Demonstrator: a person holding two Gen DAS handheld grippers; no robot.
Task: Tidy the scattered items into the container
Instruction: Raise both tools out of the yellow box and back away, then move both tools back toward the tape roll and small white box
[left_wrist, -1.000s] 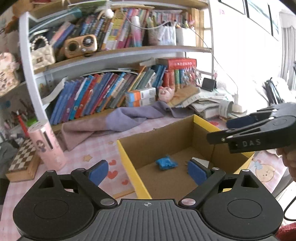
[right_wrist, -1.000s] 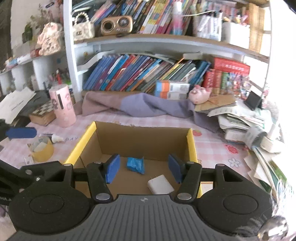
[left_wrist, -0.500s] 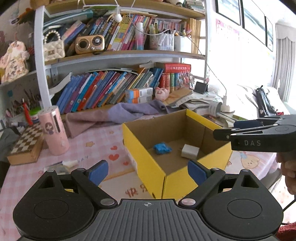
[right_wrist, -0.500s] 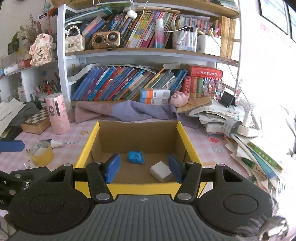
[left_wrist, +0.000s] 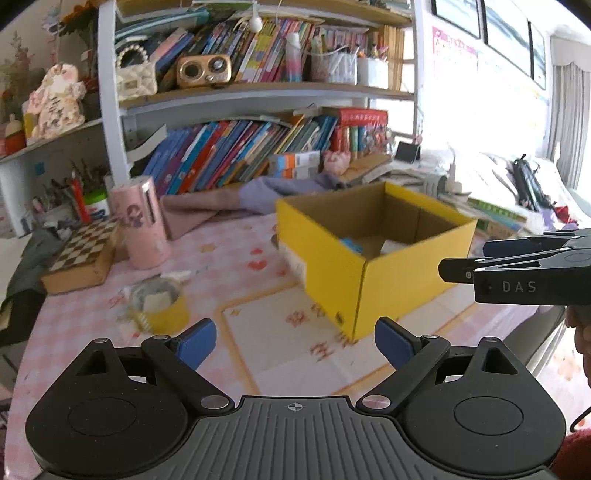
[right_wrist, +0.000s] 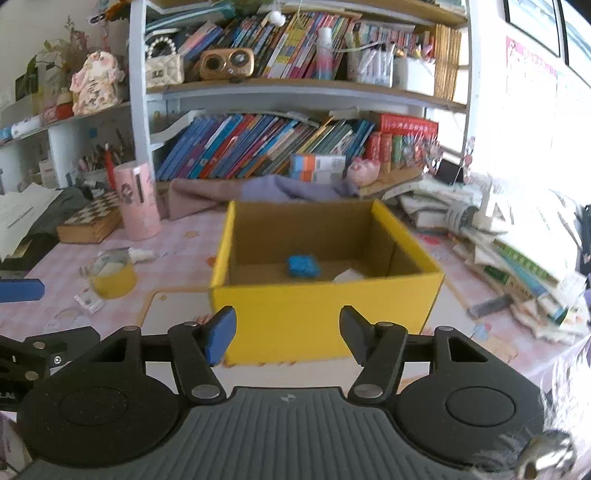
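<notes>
A yellow cardboard box (right_wrist: 325, 314) stands open on the pink table; it also shows in the left wrist view (left_wrist: 399, 273). Inside lie a blue crumpled item (right_wrist: 303, 266) and a white block (right_wrist: 347, 276). A yellow tape roll (left_wrist: 159, 304) lies left of the box, also in the right wrist view (right_wrist: 110, 275), with a small white tube (right_wrist: 142, 254) behind it. My left gripper (left_wrist: 295, 341) is open and empty, low over the table in front of the box. My right gripper (right_wrist: 288, 334) is open and empty, just short of the box's front wall.
A pink cylinder (left_wrist: 142, 221) and a chessboard box (left_wrist: 83, 251) stand at the left. A purple cloth (right_wrist: 280, 192) lies behind the box below bookshelves. Stacked books and papers (right_wrist: 517, 254) crowd the right side. A small packet (right_wrist: 88, 301) lies near the tape.
Both grippers have pulled back and away from the box, from over its inside to in front of it. The blue item and white block stay inside.
</notes>
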